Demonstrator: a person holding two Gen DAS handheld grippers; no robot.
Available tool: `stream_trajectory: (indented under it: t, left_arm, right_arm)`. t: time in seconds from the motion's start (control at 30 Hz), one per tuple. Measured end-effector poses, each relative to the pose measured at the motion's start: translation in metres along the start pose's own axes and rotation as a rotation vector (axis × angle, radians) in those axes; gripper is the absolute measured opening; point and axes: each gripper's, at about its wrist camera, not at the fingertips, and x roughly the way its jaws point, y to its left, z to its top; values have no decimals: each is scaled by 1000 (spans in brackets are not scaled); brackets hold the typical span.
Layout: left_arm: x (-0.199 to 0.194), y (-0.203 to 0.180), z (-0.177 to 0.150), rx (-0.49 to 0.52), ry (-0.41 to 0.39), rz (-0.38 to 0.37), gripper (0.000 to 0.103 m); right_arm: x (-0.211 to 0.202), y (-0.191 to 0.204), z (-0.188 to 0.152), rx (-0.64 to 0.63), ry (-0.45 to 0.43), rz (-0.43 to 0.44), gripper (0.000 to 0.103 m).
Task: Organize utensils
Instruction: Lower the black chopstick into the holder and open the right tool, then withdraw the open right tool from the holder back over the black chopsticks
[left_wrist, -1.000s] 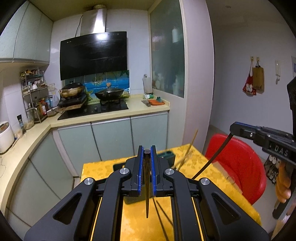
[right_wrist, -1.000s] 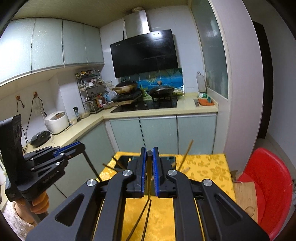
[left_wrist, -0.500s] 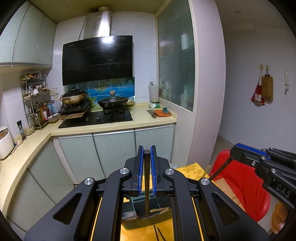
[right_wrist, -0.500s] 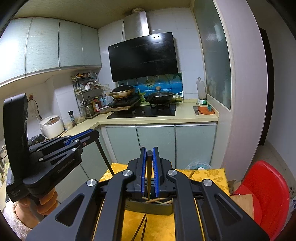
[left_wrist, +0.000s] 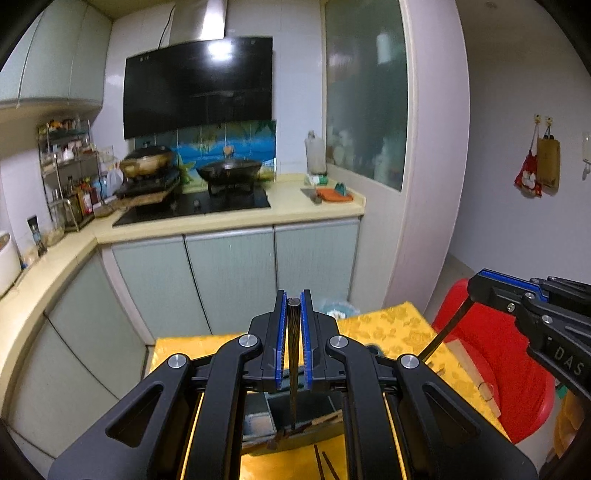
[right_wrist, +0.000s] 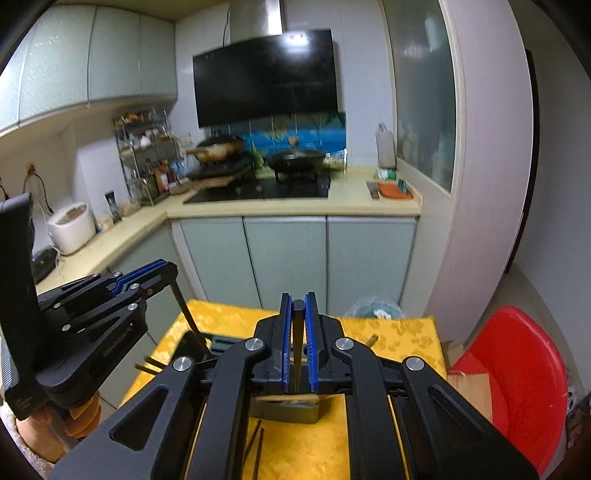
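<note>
Your left claw is clamped on one dark chopstick, right claw on another, both tips down over the grey holder at lower centre, ready to drop in. Two chopsticks lie on the yellow surface.

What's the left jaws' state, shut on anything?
Shut on a dark chopstick: the left gripper's blue pads press both sides of it, its tip hanging over the grey container.

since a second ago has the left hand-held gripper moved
Yes. The left hand-held gripper, shut on a dark chopstick, has advanced toward the kitchen counter; the cabinets loom larger, and the dark container now lies right beneath its fingers.
</note>
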Motion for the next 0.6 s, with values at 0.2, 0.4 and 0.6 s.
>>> stream_trajectory:
  t: [0.2, 0.4, 0.6]
  left_arm:
    - [13, 5, -18, -9, 40, 1, 8]
    - [15, 7, -22, -7, 39, 5, 10]
    - [4, 13, -19, -19, 13, 24, 48]
  right_arm:
    - [23, 5, -11, -12, 53, -30, 7]
    - [41, 2, -18, 20, 83, -24, 11]
    - [35, -5, -15, 55, 50, -33, 41]
